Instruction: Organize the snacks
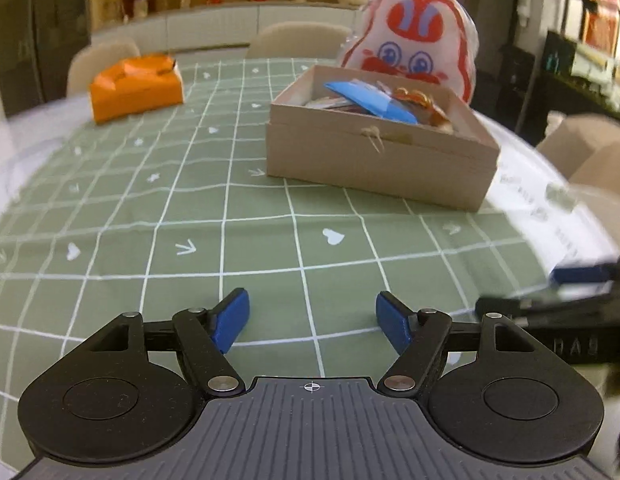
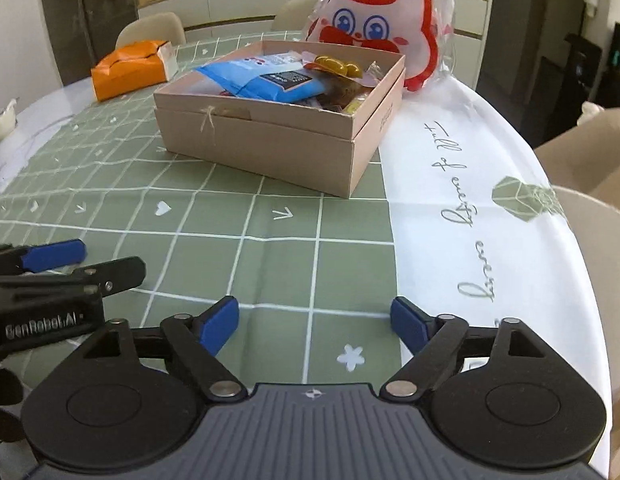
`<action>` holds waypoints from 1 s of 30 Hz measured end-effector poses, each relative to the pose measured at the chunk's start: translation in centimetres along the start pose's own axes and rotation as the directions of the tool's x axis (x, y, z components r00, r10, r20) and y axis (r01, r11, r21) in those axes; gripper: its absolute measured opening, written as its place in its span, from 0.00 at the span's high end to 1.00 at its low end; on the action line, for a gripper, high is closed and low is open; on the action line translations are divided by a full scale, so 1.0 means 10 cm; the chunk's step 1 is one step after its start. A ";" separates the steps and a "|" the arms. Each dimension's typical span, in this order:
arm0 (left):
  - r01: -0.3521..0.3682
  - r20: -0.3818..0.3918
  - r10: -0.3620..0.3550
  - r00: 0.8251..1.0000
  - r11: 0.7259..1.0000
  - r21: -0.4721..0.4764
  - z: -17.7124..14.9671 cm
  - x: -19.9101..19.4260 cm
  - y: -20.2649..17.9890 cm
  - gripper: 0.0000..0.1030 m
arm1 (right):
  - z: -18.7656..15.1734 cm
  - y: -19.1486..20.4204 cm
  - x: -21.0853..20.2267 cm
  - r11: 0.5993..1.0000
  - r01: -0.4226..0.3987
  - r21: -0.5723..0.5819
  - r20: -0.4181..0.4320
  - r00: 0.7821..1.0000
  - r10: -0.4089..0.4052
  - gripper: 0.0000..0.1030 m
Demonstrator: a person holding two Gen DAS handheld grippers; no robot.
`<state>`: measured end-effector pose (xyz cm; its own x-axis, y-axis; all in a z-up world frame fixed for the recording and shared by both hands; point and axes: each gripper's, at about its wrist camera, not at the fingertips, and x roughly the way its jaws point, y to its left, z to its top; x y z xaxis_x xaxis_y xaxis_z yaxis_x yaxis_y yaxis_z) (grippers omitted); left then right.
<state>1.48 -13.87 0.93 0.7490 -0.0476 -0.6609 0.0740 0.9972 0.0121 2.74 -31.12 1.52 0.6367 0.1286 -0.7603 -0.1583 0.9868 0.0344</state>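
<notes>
A beige cardboard box [image 1: 373, 160] [image 2: 270, 140] stands on the green checked tablecloth. It holds snack packs: a blue packet [image 1: 373, 100] [image 2: 262, 76] and a gold-and-brown pack [image 1: 421, 104] [image 2: 337, 66]. A red-and-white rabbit-shaped bag [image 1: 417, 36] [image 2: 381, 16] stands upright behind the box. My left gripper [image 1: 311, 316] is open and empty, low over the cloth in front of the box. My right gripper [image 2: 313, 322] is open and empty beside it, to its right. Each gripper shows at the edge of the other's view, the right one [image 1: 569, 292] and the left one [image 2: 62, 268].
An orange tissue box [image 1: 136, 86] [image 2: 130, 68] lies at the far left of the table. Beige chairs [image 1: 298, 38] stand at the far side and another [image 2: 589, 148] at the right. The cloth's white border with script [image 2: 469, 220] runs along the right table edge.
</notes>
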 end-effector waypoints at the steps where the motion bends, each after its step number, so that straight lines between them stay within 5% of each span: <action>1: -0.023 0.023 0.022 0.999 1.000 0.018 -0.04 -0.01 -0.05 0.26 | 0.01 0.00 0.02 1.000 0.022 -0.007 0.008 1.000 -0.022 0.04; 8: -0.038 0.067 0.039 0.997 0.999 -0.011 -0.14 -0.05 -0.06 0.26 | -0.20 -0.18 0.08 0.999 0.018 0.028 0.163 0.986 -0.022 0.00; 30: -0.025 0.066 0.026 0.998 1.000 -0.013 -0.15 -0.06 -0.05 0.25 | -0.19 -0.18 0.09 1.000 0.020 0.025 0.163 0.986 -0.024 0.00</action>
<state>-0.03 -14.29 0.19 0.7923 -0.0254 -0.6096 0.0466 0.9987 0.0189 2.17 -32.94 -0.47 0.7550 0.1196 -0.6448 -0.1270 0.9913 0.0351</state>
